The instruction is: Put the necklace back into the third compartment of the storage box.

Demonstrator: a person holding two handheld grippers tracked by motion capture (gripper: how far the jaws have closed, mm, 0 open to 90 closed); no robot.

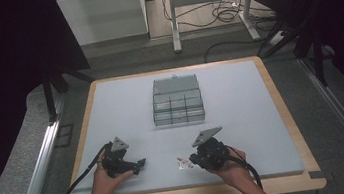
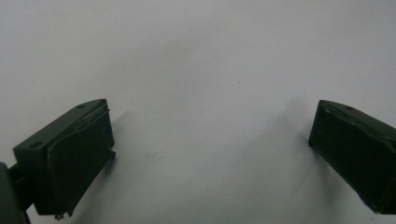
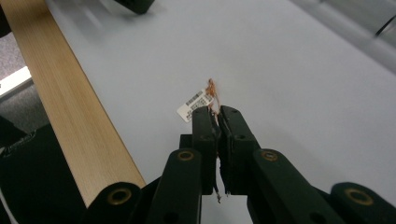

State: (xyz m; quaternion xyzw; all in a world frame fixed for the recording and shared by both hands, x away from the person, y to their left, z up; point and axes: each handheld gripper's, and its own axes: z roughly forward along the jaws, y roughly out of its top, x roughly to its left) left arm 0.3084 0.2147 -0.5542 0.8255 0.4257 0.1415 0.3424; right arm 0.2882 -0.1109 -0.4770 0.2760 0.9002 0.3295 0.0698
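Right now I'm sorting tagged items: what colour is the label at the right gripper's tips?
White label with black barcode print, clearest in the right gripper view.

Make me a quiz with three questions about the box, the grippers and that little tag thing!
1. Where is the clear box?
A. far middle of the mat
B. near left corner
C. on the floor

2. What colour is the mat?
A. red
B. pale grey-blue
C. green

3. How are the left gripper's jaws?
A. shut
B. wide open
C. gripping the box

Answers: 1 A, the box sits beyond both grippers. 2 B, the mat looks pale grey-blue. 3 B, bare mat shows between them; the right gripper pinches the tag.
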